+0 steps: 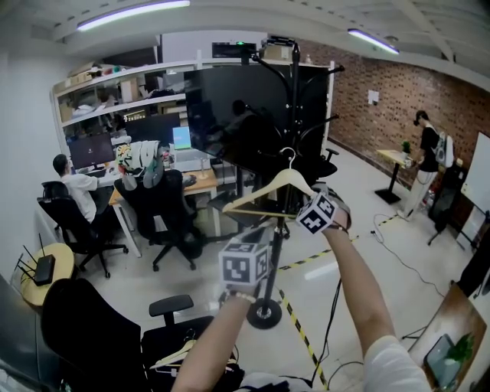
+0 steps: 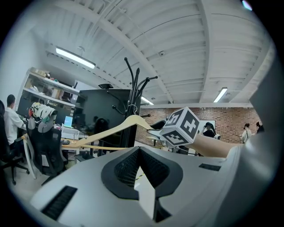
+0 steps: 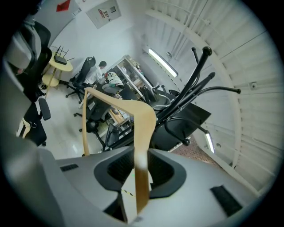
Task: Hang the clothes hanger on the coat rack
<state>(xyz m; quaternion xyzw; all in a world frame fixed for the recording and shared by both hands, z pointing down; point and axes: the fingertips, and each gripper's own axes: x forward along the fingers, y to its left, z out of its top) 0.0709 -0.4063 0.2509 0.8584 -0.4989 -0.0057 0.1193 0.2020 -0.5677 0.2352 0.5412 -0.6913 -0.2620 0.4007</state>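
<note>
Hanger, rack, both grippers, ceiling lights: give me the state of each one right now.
Hanger: held in the air by one arm, hook close to the rack; whether it is over a peg can't be told.
Rack: upright, nothing clearly hung on it.
Right gripper: shut on the hanger.
Left gripper: shut, nothing between its jaws.
Ceiling lights: on.

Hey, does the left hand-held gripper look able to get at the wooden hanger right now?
Probably yes: the hanger sits just ahead of the left hand-held gripper, nothing between them. Its jaws are together, though, so they must open first.
</note>
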